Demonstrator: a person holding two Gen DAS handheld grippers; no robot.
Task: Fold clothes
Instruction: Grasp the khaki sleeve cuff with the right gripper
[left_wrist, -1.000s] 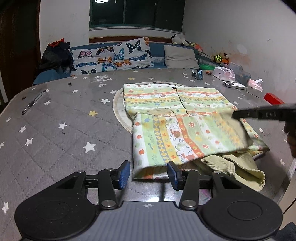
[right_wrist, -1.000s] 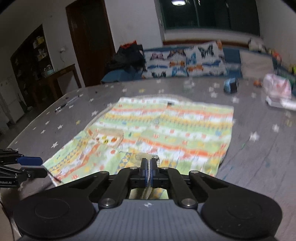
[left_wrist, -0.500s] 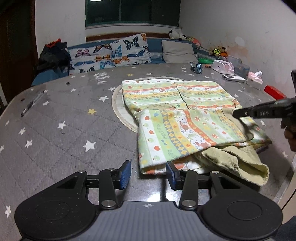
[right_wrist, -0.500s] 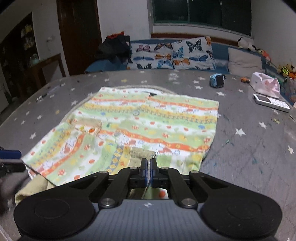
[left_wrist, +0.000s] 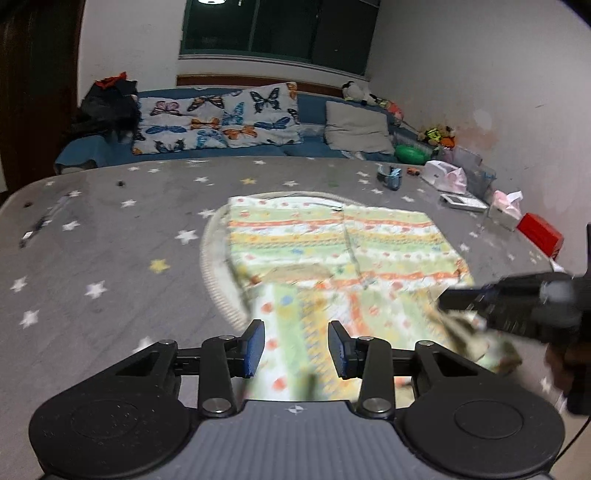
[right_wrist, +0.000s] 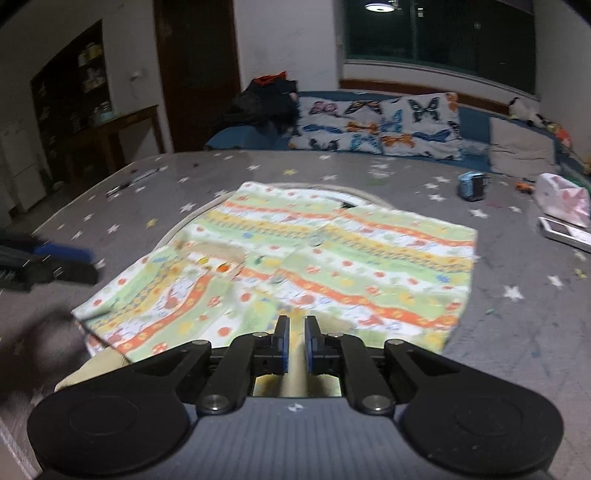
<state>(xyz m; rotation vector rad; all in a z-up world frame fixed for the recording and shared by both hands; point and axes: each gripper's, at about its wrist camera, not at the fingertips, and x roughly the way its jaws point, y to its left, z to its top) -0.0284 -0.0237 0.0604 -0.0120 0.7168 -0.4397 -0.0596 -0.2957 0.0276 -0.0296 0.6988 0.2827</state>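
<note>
A child's garment (left_wrist: 332, 240) with green, yellow and orange stripes and a beige lining lies half folded on the grey star-print table cover (left_wrist: 110, 258). My left gripper (left_wrist: 296, 347) hovers over the garment's near edge. Its jaws are closing, and the pads do not touch the cloth that shows in the gap. My right gripper (right_wrist: 297, 345) sits at the garment's (right_wrist: 332, 251) near hem. Its jaws are opening to a narrow gap, with the beige edge lying loose in it. Across the cloth, each gripper's dark fingers (left_wrist: 498, 295) (right_wrist: 62, 253) show in the other view.
A round beige mat (left_wrist: 210, 266) lies under the garment. At the right edge stand a tissue box (left_wrist: 506, 206), a red box (left_wrist: 541, 234), a white device (right_wrist: 561, 232) and a small blue object (right_wrist: 472, 184). A pen (right_wrist: 133, 181) lies far left. Butterfly pillows (left_wrist: 221, 118) line the sofa behind.
My left gripper moved forward over the garment's near edge and its jaws narrowed. My right gripper's pads, earlier shut on the beige edge, have parted slightly.
</note>
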